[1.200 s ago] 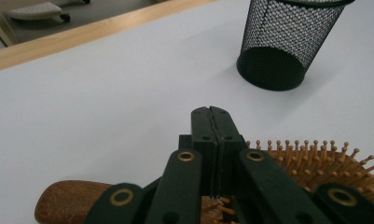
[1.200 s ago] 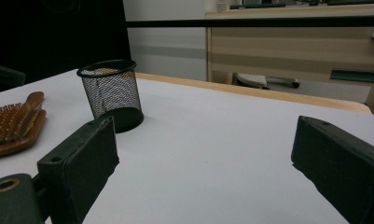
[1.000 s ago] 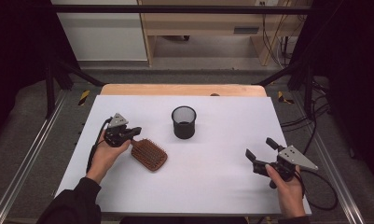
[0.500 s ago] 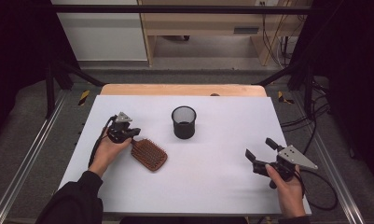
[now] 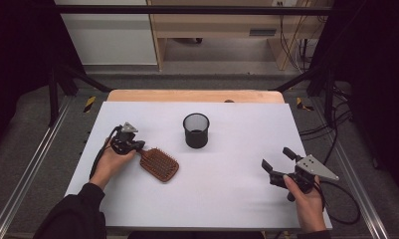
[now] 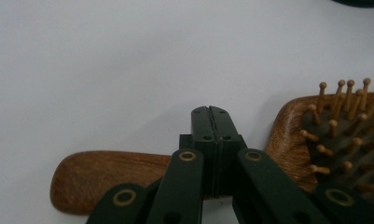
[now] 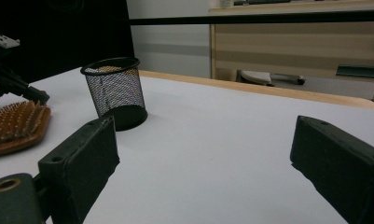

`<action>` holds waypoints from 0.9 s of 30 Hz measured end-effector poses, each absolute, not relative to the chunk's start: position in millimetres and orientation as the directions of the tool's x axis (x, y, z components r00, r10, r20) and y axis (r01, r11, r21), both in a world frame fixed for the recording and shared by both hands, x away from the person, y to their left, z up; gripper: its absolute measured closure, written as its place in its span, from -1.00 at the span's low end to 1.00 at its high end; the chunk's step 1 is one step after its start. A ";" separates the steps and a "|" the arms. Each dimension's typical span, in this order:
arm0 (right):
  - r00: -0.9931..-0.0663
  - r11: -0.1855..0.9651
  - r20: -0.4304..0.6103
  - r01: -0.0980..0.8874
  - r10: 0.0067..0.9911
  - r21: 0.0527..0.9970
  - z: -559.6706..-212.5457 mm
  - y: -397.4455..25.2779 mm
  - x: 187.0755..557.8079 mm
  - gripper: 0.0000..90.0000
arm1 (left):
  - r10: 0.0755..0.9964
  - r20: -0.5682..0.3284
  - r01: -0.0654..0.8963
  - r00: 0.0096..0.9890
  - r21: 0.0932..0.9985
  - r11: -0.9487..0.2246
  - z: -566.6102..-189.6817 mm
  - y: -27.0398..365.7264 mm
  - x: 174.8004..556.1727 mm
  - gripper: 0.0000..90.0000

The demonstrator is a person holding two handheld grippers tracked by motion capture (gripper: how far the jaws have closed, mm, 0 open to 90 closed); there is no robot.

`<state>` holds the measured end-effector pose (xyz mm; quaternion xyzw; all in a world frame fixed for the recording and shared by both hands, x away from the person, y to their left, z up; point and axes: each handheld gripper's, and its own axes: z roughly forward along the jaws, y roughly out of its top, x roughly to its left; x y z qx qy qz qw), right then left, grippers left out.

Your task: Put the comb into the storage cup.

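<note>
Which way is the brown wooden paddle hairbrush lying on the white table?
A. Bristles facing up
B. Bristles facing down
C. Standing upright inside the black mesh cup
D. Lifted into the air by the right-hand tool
A: the brown wooden paddle hairbrush lies flat on the white table, and the left gripper view shows its round-tipped wooden pins pointing upward, apart from the black mesh cup.
</note>
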<state>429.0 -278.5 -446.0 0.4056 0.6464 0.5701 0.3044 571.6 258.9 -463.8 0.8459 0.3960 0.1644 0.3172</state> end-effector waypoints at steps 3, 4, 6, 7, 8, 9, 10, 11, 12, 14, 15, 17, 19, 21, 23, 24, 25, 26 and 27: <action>-0.488 0.020 0.070 0.176 0.870 0.984 -446.0 -278.4 429.2 -0.83 | 0.773 0.026 0.570 0.634 0.660 -0.489 -464.2 262.1 569.2 1.00; -0.488 0.021 0.069 0.177 0.870 0.984 -445.9 -278.2 429.0 -0.83 | 0.773 0.023 0.571 0.633 0.660 -0.488 -464.0 263.3 567.7 1.00; -0.488 0.022 0.068 0.176 0.870 0.984 -445.8 -278.3 428.9 -0.82 | 0.776 0.014 0.579 0.630 0.657 -0.482 -464.0 266.0 561.0 1.00; -0.488 0.022 0.068 0.176 0.870 0.984 -445.8 -278.3 428.9 -0.82 | 0.776 0.014 0.579 0.630 0.657 -0.482 -464.0 266.0 561.0 1.00; -0.490 0.022 0.068 0.176 0.869 0.984 -445.8 -278.3 428.8 -0.81 | 0.776 0.011 0.583 0.631 0.652 -0.484 -463.6 266.8 555.2 1.00; -0.490 0.021 0.069 0.177 0.869 0.984 -445.7 -278.3 428.8 -0.81 | 0.776 0.011 0.583 0.631 0.652 -0.484 -463.6 266.8 555.2 1.00; -0.490 0.021 0.070 0.177 0.869 0.984 -445.7 -278.3 428.8 -0.81 | 0.776 0.008 0.586 0.631 0.650 -0.483 -462.6 267.5 549.1 1.00; -0.490 0.020 0.070 0.176 0.869 0.984 -445.7 -278.1 428.8 -0.82 | 0.776 0.008 0.586 0.631 0.650 -0.483 -462.6 267.5 549.1 1.00; -0.490 0.019 0.070 0.176 0.869 0.984 -445.6 -278.0 428.7 -0.82 | 0.775 0.009 0.585 0.631 0.651 -0.484 -462.1 267.3 546.1 1.00; -0.491 0.020 0.070 0.175 0.868 0.984 -445.2 -277.8 428.3 -0.82 | 0.773 0.008 0.583 0.635 0.652 -0.485 -461.0 266.4 540.6 1.00; -0.491 0.020 0.070 0.175 0.868 0.984 -445.2 -277.8 428.3 -0.82 | 0.770 0.009 0.582 0.638 0.649 -0.490 -460.5 266.0 538.3 1.00; -0.493 0.017 0.072 0.174 0.867 0.985 -444.8 -277.9 428.0 -0.82 | 0.769 0.008 0.583 0.640 0.647 -0.491 -459.8 265.3 534.2 1.00; -0.492 0.016 0.072 0.172 0.867 0.985 -444.8 -278.0 428.1 -0.82 | 0.767 0.003 0.586 0.641 0.644 -0.492 -459.3 265.2 530.3 1.00; -0.494 0.014 0.075 0.173 0.866 0.985 -444.6 -278.5 428.0 -0.82 | 0.768 0.001 0.587 0.641 0.644 -0.491 -458.7 264.7 526.3 1.00; -0.494 0.009 0.078 0.171 0.866 0.985 -444.1 -279.0 427.9 -0.82 | 0.765 0.000 0.588 0.643 0.640 -0.494 -458.3 264.5 522.6 1.00; -0.495 0.007 0.079 0.171 0.865 0.985 -444.1 -279.0 427.9 -0.82 | 0.765 -0.008 0.594 0.644 0.635 -0.494 -458.6 264.0 519.4 1.00; -0.496 0.006 0.081 0.171 0.865 0.985 -444.0 -279.0 427.8 -0.82 | 0.765 -0.008 0.595 0.644 0.633 -0.495 -458.8 263.4 517.9 1.00; -0.496 0.006 0.082 0.172 0.864 0.985 -443.8 -279.0 427.8 -0.82 | 0.765 -0.008 0.595 0.644 0.633 -0.495 -458.8 263.4 517.9 1.00; -0.497 0.006 0.080 0.170 0.864 0.985 -443.7 -278.9 427.9 -0.82 | 0.762 -0.011 0.599 0.648 0.625 -0.500 -459.1 262.1 515.2 1.00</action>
